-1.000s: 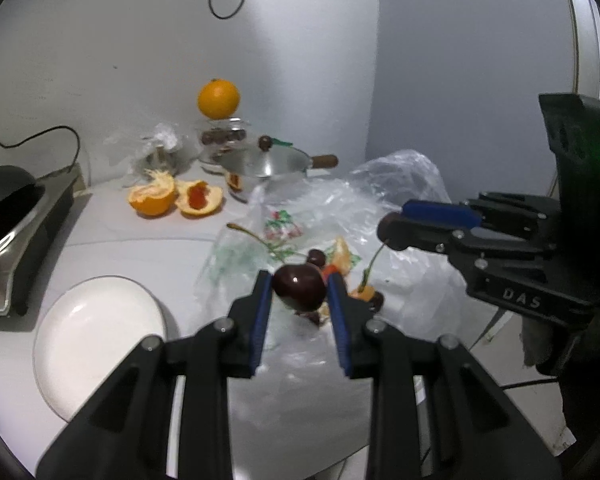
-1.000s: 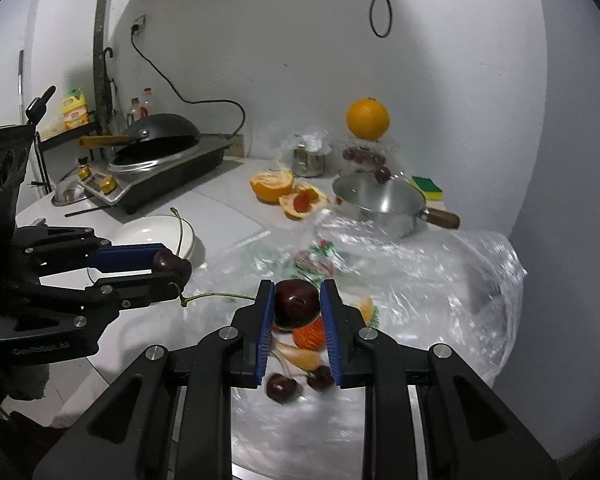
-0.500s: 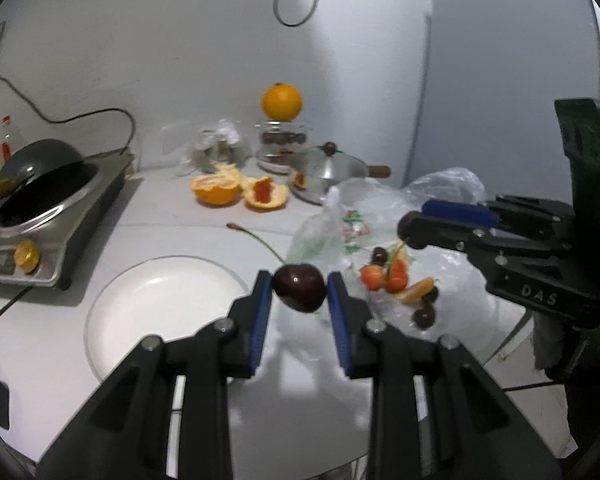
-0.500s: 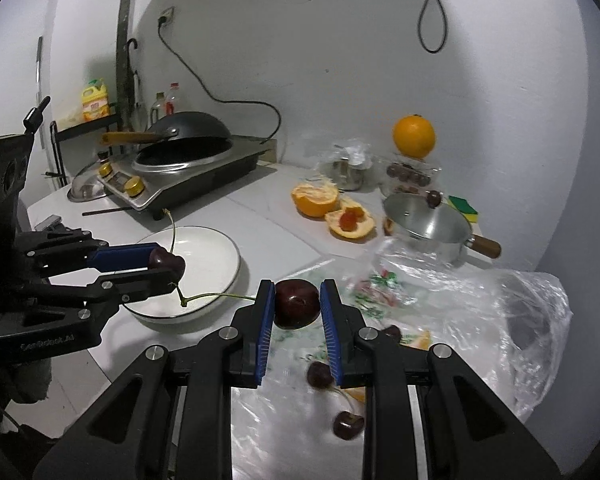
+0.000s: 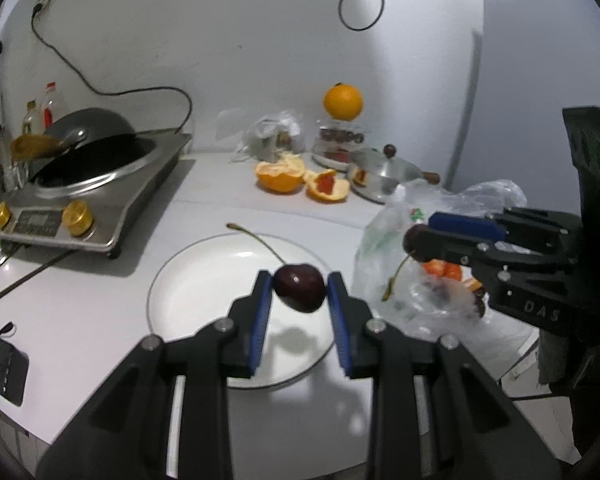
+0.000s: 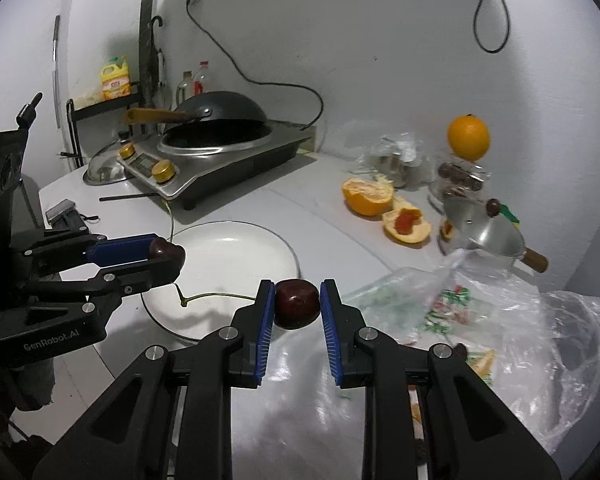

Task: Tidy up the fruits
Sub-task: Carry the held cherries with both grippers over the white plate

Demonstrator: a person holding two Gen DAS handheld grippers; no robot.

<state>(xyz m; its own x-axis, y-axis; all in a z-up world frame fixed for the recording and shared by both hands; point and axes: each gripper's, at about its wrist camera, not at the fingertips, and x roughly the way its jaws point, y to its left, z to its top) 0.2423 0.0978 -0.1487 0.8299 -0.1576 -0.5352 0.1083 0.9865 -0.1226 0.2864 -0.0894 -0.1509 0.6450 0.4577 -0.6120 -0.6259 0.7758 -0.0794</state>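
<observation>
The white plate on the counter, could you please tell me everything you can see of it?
The plate is round, white and glossy, probably ceramic, with a thin raised rim. It lies flat on the white counter, in front of the cooker and beside the plastic bag. Nothing lies on it yet. Both tools hover at it: the left tool above it gripping a cherry, the right tool near its edge.

White counter (image 5: 100,312) carries a white plate (image 5: 188,300) at centre. Induction cooker (image 5: 100,200) with wok sits at 10 o'clock from the plate; a chopstick (image 5: 36,276) lies just before it. Orange halves (image 5: 280,176) and a steel pot (image 5: 384,176) lie at 1 o'clock. A clear plastic bag (image 5: 400,264) lies at 3 o'clock, touching the plate's rim or just beside it.
</observation>
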